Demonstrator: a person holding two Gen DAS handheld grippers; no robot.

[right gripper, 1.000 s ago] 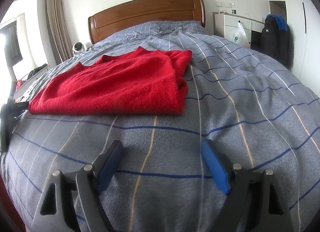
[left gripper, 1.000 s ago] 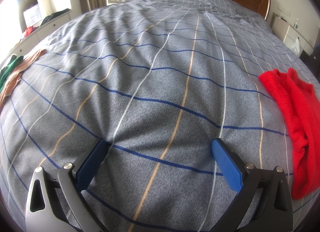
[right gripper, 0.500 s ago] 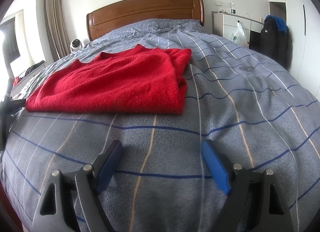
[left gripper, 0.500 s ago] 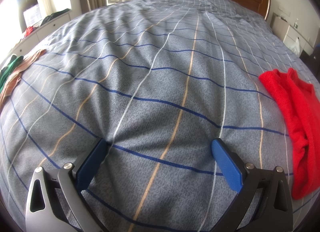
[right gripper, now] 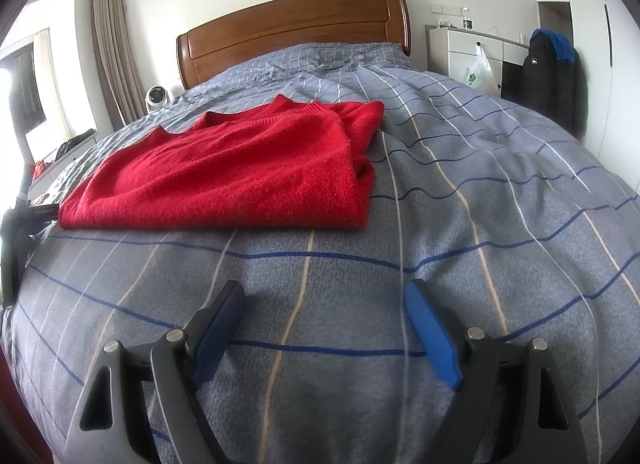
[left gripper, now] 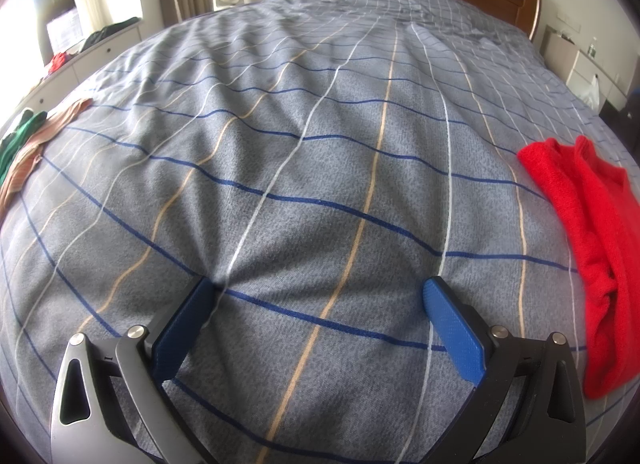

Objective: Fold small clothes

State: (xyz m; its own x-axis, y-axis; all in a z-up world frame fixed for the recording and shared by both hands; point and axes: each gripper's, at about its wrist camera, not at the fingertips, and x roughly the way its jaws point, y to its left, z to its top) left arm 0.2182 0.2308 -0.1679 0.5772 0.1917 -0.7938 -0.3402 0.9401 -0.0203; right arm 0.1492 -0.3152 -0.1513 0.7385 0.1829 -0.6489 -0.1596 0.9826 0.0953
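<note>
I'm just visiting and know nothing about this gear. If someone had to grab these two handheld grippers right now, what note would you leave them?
Left gripper: open, holding nothing, its tips low over the checked bedspread.
Right gripper: open, holding nothing, pointing at the red sweater.
Red sweater: lies on the bed ahead of the right gripper, off to the left gripper's right. It looks folded, with layers doubled up on its right side.
Other clothes: a green garment and a tan striped one lie at the bed's left edge, not folded as far as I can tell.
Left to do: probably fold those next.
</note>
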